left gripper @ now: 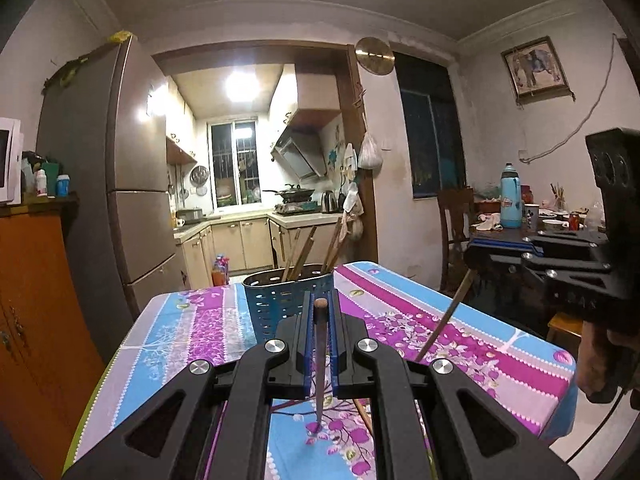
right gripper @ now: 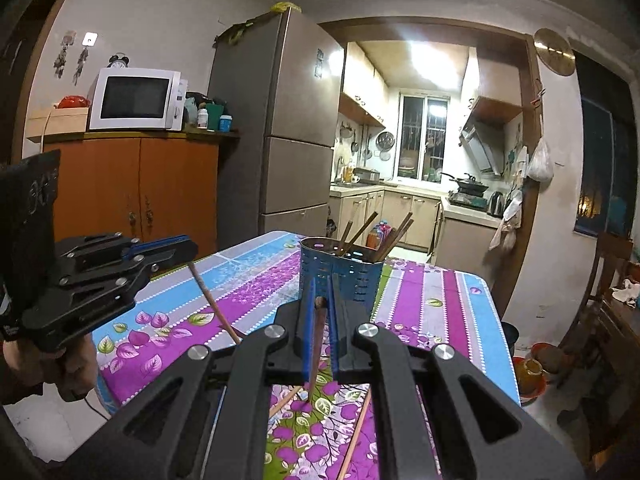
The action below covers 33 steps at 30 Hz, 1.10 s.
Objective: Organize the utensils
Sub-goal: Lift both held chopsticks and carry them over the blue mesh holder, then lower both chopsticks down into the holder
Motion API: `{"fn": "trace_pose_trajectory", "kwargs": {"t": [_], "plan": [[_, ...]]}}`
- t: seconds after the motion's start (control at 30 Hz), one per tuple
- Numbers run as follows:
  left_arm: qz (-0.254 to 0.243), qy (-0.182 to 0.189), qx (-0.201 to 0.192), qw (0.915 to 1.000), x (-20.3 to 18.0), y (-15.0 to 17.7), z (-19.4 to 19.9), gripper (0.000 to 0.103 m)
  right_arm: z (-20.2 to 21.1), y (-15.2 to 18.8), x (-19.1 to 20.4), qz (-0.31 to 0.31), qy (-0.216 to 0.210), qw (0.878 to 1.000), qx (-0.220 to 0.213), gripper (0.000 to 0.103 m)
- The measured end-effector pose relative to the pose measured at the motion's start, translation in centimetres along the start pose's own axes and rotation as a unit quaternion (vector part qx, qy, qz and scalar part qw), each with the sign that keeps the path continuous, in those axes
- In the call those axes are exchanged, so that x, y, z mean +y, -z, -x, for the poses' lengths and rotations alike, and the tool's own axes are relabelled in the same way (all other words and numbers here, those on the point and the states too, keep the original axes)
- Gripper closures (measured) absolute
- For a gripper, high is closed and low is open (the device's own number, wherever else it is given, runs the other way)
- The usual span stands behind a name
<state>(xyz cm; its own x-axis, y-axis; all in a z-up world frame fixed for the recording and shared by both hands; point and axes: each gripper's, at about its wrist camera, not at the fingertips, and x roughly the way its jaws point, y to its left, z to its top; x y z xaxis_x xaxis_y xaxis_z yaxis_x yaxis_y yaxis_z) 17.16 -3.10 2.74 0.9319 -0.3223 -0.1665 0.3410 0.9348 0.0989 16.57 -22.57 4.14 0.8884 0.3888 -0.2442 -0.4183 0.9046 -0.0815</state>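
Observation:
In the left wrist view my left gripper [left gripper: 321, 299] is shut on a dark brown chopstick [left gripper: 320, 360] that hangs upright, its tip just above the floral tablecloth [left gripper: 192, 332]. Right behind it stands a blue perforated utensil holder [left gripper: 276, 308] with several chopsticks in it. At the right of that view, my right gripper [left gripper: 471, 259] holds a second chopstick [left gripper: 444, 320] slanting down. In the right wrist view the right gripper [right gripper: 322, 285] is shut on that chopstick [right gripper: 316, 344], in front of the holder [right gripper: 352, 276]. The left gripper [right gripper: 194, 247] with its chopstick [right gripper: 216, 306] is at the left.
Two loose chopsticks [right gripper: 356, 436] lie on the cloth below the grippers. A fridge [right gripper: 296, 128] and an orange cabinet [right gripper: 136, 188] with a microwave stand to the left. A second table with a blue flask [left gripper: 510, 196] and a chair [left gripper: 456, 216] is to the right.

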Motion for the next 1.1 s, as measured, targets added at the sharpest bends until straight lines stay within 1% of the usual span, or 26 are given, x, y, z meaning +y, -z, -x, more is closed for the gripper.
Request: {"fn": "trace_pose_trajectory", "kwargs": {"t": [0.1, 0.3, 0.4, 0.6, 0.73, 0.87, 1.1], "plan": [[0.000, -0.002, 0.003, 1.0000, 0.2, -0.5, -0.3, 0.095, -0.4, -0.4, 0.1, 0.000, -0.005, 1.000, 0.006, 0.098], [0.009, 0.000, 0.022, 0.9997, 1.1, -1.8, -1.2, 0.095, -1.5, -1.6, -0.4, -0.007, -0.012, 1.000, 0.018, 0.098], [0.012, 0.001, 0.022, 0.9997, 1.6, -2.6, -1.4, 0.095, -1.7, -2.1, -0.7, -0.012, -0.014, 1.000, 0.019, 0.098], [0.009, 0.005, 0.016, 0.9998, 1.7, -4.7, -1.8, 0.095, -2.0, -4.0, -1.2, -0.017, -0.016, 1.000, 0.010, 0.098], [0.010, 0.006, 0.019, 0.9998, 1.9, -6.1, -2.5, 0.095, -2.2, -5.5, -1.8, -0.020, -0.013, 1.000, 0.002, 0.098], [0.011, 0.003, 0.029, 0.9995, 2.2, -7.6, -3.1, 0.095, -2.6, -7.2, -2.4, -0.020, -0.006, 1.000, -0.010, 0.098], [0.009, -0.008, 0.029, 0.9995, 3.2, -9.8, -3.7, 0.095, -3.6, -9.9, -3.7, -0.022, -0.002, 0.999, -0.026, 0.098]]}}
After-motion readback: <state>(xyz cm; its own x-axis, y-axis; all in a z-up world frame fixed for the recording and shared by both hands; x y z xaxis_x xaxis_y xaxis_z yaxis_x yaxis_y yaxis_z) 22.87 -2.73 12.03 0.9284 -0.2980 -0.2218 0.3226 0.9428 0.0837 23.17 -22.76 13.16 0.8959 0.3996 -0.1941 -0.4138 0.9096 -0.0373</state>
